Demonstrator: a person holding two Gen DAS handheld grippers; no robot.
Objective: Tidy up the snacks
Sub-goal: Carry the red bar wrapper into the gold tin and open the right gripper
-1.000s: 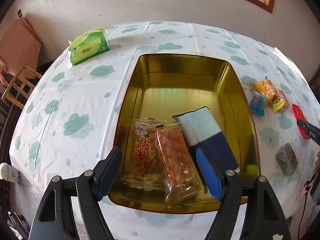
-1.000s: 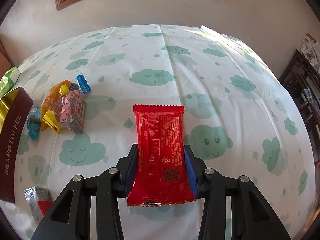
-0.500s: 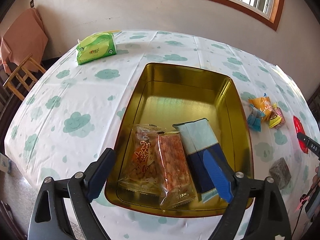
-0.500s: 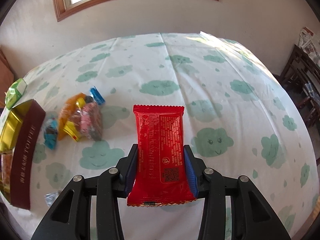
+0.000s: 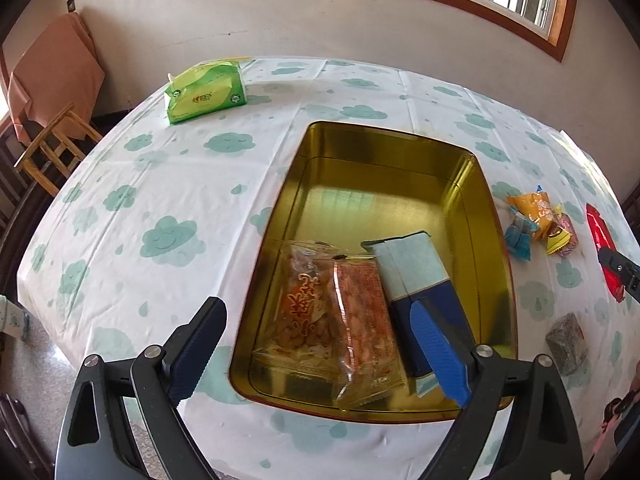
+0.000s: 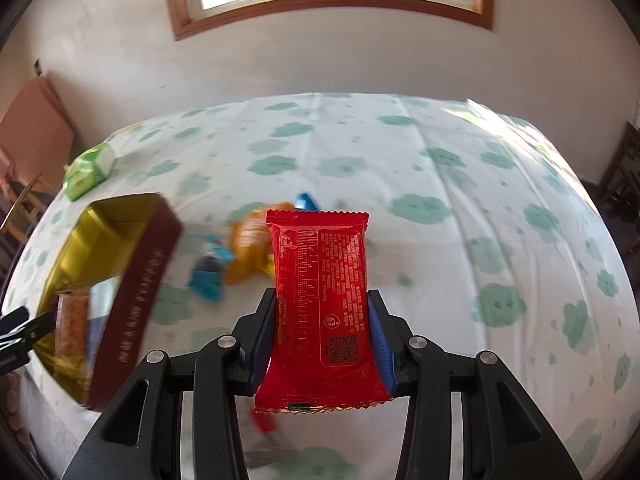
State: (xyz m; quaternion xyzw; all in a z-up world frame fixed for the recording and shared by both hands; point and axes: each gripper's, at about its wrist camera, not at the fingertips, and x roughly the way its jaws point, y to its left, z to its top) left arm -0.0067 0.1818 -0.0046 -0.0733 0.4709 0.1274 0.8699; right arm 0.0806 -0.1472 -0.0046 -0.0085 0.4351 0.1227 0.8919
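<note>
Vs a second ago: left gripper jaws stand wider and are opening now, nothing pinched; its view shows more wall and window. Right-wrist view has swung: gold tin and its dark red outer wall are now well in frame at 9 o'clock, where earlier only the wall's edge showed. Background there is motion-blurred. Red snack packet sits unchanged between the right gripper pads, which are narrow and clamped on its two long edges, packet standing upright out toward 12 o'clock, clear of the tablecloth.

Left view: gold tin lies straight ahead at 12 o'clock of the open jaws. Inside, at its near end, clear orange cracker pack on the left and blue-and-pale-blue pack on the right, touching side by side; the right blue pad overlaps the blue pack in the picture, contact cannot tell. Far half of tin is bare.

Loose candy pile on the cloth at 3 o'clock of the tin, just beside it; grey wrapped piece nearer, at 4 o'clock. Green tissue pack at 11 o'clock, well apart.
</note>
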